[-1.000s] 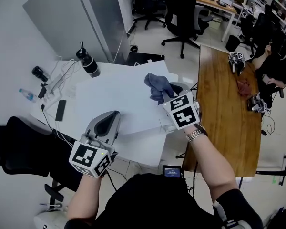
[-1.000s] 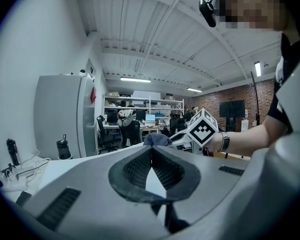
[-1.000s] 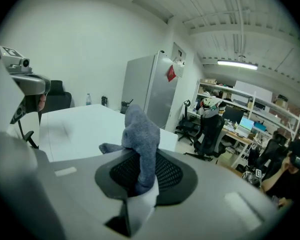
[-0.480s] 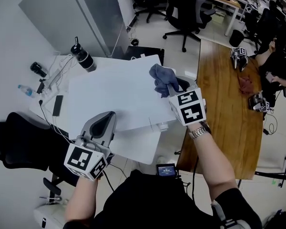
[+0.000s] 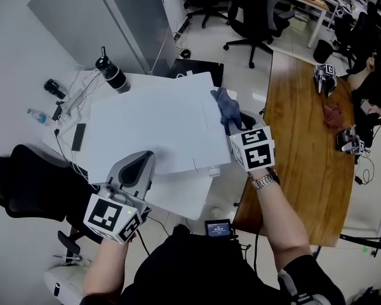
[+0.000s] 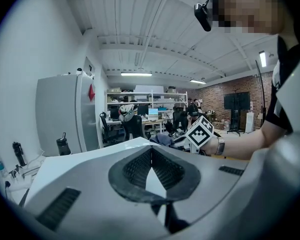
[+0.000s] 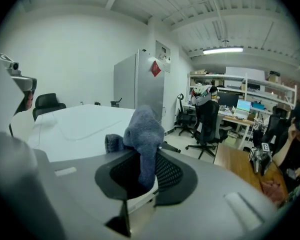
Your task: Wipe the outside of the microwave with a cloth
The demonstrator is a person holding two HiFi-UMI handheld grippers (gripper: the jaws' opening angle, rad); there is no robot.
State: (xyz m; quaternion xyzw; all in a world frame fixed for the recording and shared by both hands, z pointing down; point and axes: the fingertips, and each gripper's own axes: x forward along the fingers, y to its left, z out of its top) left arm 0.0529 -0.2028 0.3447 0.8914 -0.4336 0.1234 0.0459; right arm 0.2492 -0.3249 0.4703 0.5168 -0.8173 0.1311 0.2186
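Observation:
The white microwave (image 5: 152,126) fills the middle of the head view, seen from above. A blue-grey cloth (image 5: 227,107) hangs over its right edge, and my right gripper (image 5: 235,127) is shut on it. In the right gripper view the cloth (image 7: 142,129) stands bunched up out of the right gripper (image 7: 142,159), with the microwave's top (image 7: 75,126) to the left. My left gripper (image 5: 143,161) is shut and empty, lying at the microwave's front left. In the left gripper view the closed left gripper (image 6: 151,151) points across the white top (image 6: 65,164) toward the cloth (image 6: 161,139).
Behind the microwave on the white desk stand a black bottle (image 5: 111,74), a water bottle (image 5: 37,115) and a phone (image 5: 78,136). A black chair (image 5: 25,189) is at the left. A wooden table (image 5: 305,132) at the right carries other grippers (image 5: 324,78) and a red cloth (image 5: 333,116).
My right gripper has carried the cloth from the microwave's top rightward and down over its right edge. The left gripper has stayed at the front left.

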